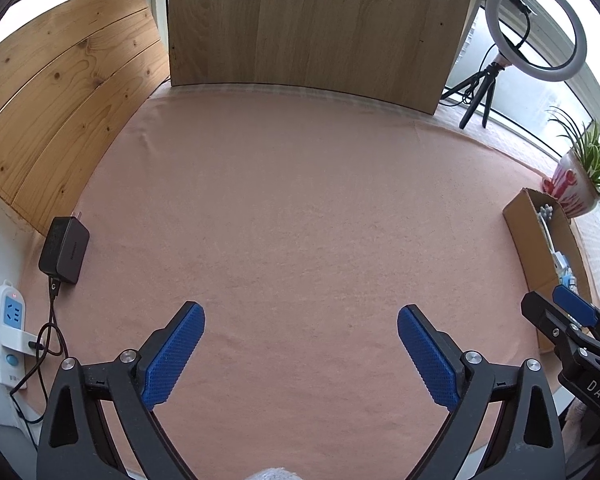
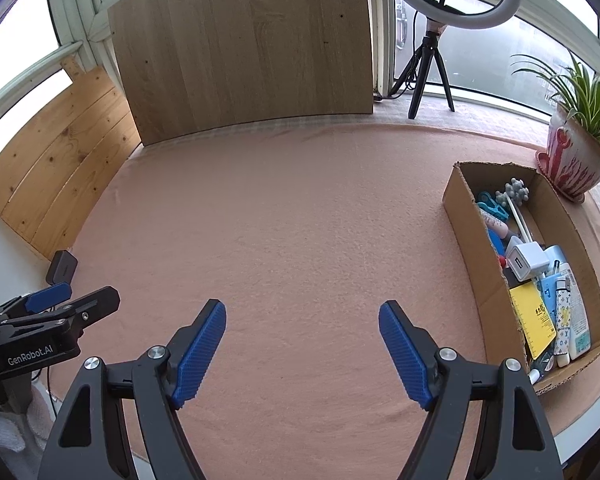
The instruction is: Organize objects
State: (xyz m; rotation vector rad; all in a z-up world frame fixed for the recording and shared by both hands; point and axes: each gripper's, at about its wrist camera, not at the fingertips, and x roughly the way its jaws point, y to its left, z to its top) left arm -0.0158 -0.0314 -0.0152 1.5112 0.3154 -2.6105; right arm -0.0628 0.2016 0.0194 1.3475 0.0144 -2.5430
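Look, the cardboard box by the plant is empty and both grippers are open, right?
Not quite. The cardboard box by the plant is full of small things, as the right wrist view shows. Both the left gripper and the right gripper are open.

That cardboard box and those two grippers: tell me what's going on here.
Both blue-padded grippers, the left gripper and the right gripper, hang open and empty over the pink table cloth. The small items, among them a white charger cube, already lie in the brown cardboard box. A black power adapter sits at the cloth's edge.

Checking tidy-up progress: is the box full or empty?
Nearly full: the box holds a charger, tubes and clips.
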